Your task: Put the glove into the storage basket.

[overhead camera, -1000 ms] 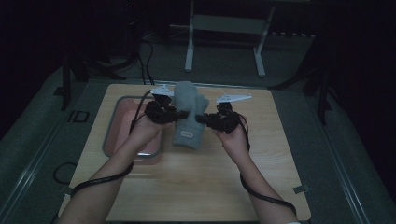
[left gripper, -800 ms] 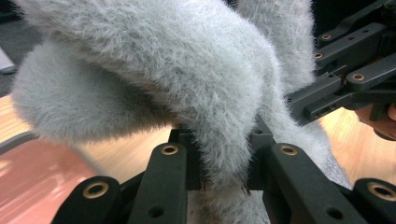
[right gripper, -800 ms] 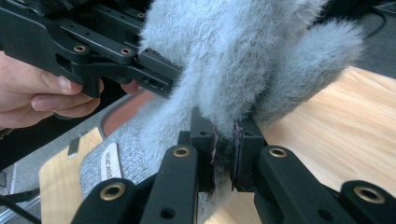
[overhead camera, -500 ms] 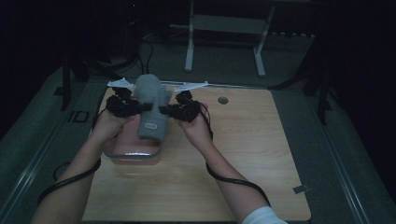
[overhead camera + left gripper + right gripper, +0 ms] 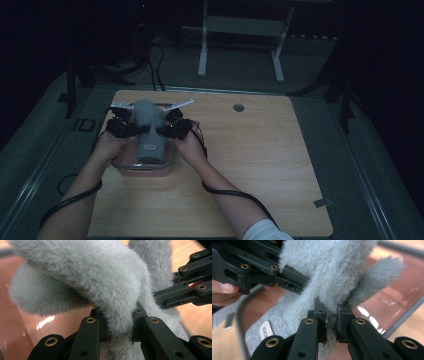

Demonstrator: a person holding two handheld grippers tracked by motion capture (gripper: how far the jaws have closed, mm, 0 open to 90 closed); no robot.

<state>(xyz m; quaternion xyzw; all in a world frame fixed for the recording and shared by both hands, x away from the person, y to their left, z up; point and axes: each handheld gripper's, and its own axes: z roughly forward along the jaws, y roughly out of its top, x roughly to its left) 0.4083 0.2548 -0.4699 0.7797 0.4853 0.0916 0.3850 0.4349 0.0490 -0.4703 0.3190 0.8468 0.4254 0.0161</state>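
Grey fleece (image 5: 148, 131), pinched by both claws (left (image 5: 121, 128), right (image 5: 171, 128)), seemingly over pink tub (image 5: 143, 169)

My high camera sits above my side of the worktop (image 5: 260, 165), looking forward and down from well back. Each tongs camera rides low behind its own jaws, pressed close against the grey fleece cloth (image 5: 100, 282). All three share that cloth over the pink tray (image 5: 145, 170).

The grey fuzzy slipper (image 5: 148, 131) covers most of the pink tub (image 5: 120, 164) under it, its label (image 5: 264, 331) is too blurry to read, and the dark floor past the table (image 5: 260, 150) is mostly lost.
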